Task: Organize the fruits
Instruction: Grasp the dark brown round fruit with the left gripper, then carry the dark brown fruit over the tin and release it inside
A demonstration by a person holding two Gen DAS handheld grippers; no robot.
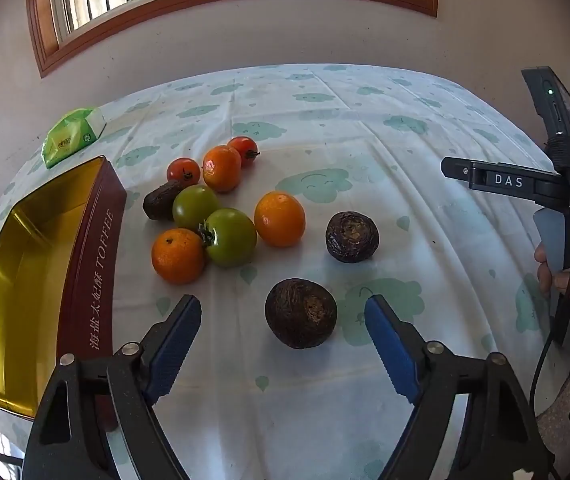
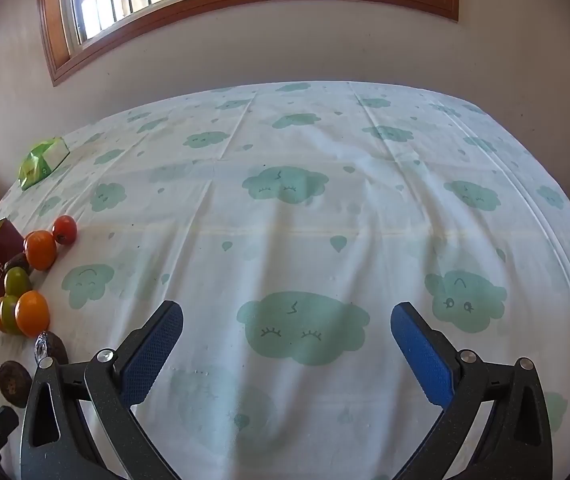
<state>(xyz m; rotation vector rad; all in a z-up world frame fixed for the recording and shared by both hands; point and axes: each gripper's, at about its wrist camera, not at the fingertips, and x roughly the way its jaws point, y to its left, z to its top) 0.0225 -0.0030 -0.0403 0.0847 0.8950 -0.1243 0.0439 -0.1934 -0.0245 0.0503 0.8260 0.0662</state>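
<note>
Left gripper (image 1: pixel 283 312) hangs with jaws apart over the nearest dark fruit (image 1: pixel 301 313), lined up to carry it into the empty toffee tin (image 1: pixel 93 280) alongside, while the right gripper (image 2: pixel 287 320) waits wide open over bare cloth.

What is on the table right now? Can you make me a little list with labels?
oranges: three, one a little apart from the bunch
green tomatoes: two, touching
red tomatoes: two, at the far end
dark wrinkly fruits: three, nearest one lies between the open jaws of the left gripper, untouched
tin: gold inside, no fruit seen in it
green packet: far corner
right gripper: open, over bare tablecloth
</note>
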